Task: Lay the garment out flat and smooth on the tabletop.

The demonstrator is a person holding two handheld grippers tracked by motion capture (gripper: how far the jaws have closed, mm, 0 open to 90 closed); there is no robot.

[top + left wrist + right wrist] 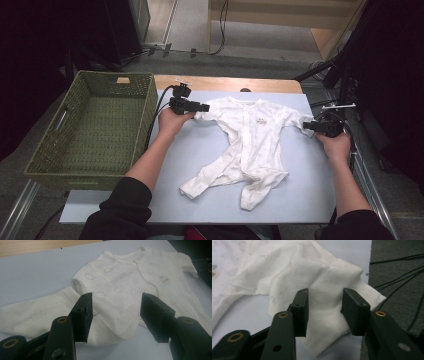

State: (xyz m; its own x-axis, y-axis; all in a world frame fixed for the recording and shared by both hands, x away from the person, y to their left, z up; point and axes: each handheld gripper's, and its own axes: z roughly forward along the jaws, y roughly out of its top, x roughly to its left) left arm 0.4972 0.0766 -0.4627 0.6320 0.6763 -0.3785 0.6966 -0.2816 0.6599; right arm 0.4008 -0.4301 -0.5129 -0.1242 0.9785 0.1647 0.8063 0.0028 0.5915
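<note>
Pale blue table (300,195): white baby romper (250,135) spread flat. We keep left gripper (200,107) and right gripper (306,126) unclenched, jaws astride the sleeves. Shallow bites could let the cloth slip free.

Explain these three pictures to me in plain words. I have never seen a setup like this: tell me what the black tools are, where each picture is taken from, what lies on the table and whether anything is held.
A person sits at a table and holds a hand tool in each hand: a two-jaw gripper. The high view looks down from above the person; the left gripper shows at the left, the right gripper at the right. The other two pictures come from small cameras riding on the grippers, each looking along its own black jaws.

On the pale blue mat lies a white baby romper, spread out front up. Beside the mat stands a green woven basket, with nothing in it.

Each gripper is at one sleeve of the romper. In both gripper views the jaws stand apart with sleeve cloth between them, not yet pinched, so nothing is held so far.
</note>
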